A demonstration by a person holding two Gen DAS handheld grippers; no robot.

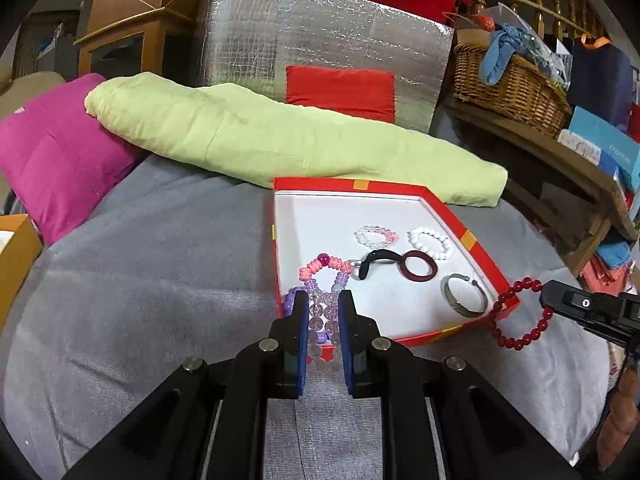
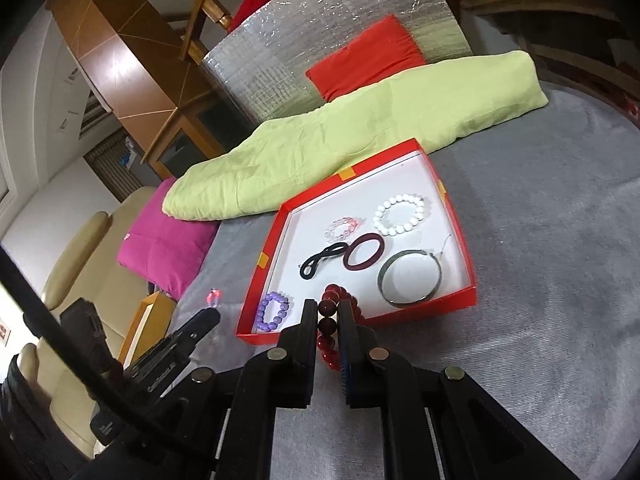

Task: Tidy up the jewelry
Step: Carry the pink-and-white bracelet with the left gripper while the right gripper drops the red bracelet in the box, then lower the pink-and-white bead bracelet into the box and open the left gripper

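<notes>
1. Two claws grip bracelets: left claw [image 1: 323, 300] pinches a multicolour beaded strand [image 1: 320, 280], hanging lengthwise.
2. Right claw [image 2: 327, 312] clamps one red bead bracelet [image 2: 334, 328] at the red box's [image 2: 456, 216] near edge.

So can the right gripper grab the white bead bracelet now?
Probably not yet. The right gripper is already shut on the red bead bracelet, so its fingers are full. The white bead bracelet itself lies uncovered in the red box.
</notes>
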